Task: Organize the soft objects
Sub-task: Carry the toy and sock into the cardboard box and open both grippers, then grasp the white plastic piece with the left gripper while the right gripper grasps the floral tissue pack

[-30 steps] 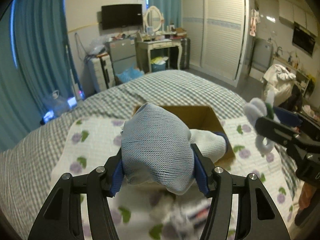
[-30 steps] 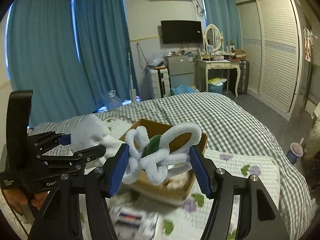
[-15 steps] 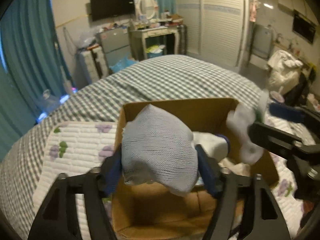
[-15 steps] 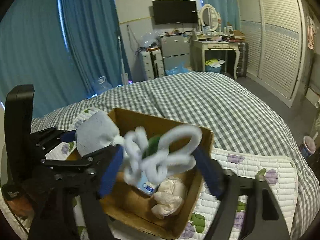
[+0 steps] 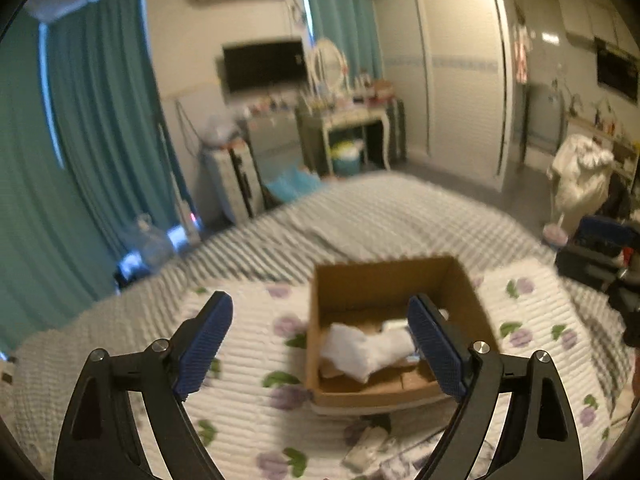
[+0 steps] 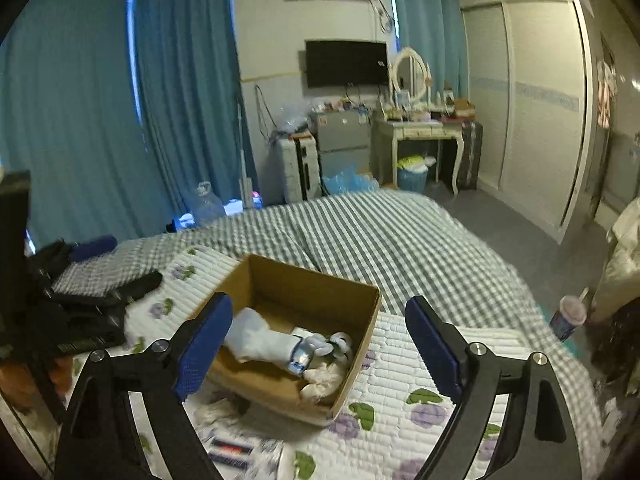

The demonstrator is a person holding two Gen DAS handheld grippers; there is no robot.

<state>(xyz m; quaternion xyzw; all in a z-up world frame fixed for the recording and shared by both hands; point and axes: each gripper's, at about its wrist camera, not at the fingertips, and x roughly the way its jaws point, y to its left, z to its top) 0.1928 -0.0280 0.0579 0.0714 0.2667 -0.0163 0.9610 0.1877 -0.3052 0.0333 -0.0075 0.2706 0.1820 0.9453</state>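
An open cardboard box (image 5: 384, 280) (image 6: 296, 284) sits on a white quilt with purple flowers (image 5: 248, 364) (image 6: 404, 372) on the bed. Inside it lie a pale grey-white glove (image 5: 360, 350) (image 6: 260, 340), a white pipe-cleaner flower (image 6: 334, 344) and a cream soft thing (image 6: 324, 380). My left gripper (image 5: 320, 344) is open and empty, raised above and just before the box. My right gripper (image 6: 318, 340) is open and empty, raised over the box's near side. The left gripper also shows at the left edge of the right wrist view (image 6: 80, 304).
The bed has a grey checked cover (image 6: 380, 236). Small packets (image 6: 228, 448) (image 5: 368, 448) lie on the quilt in front of the box. Teal curtains (image 6: 80, 120), a suitcase (image 6: 300, 168), a dressing table (image 6: 420, 136) and a wardrobe (image 6: 540, 100) stand beyond the bed.
Both grippers have opened. The glove has left my left gripper and the pipe-cleaner flower my right; both now lie in the box. Both grippers have pulled back and up.
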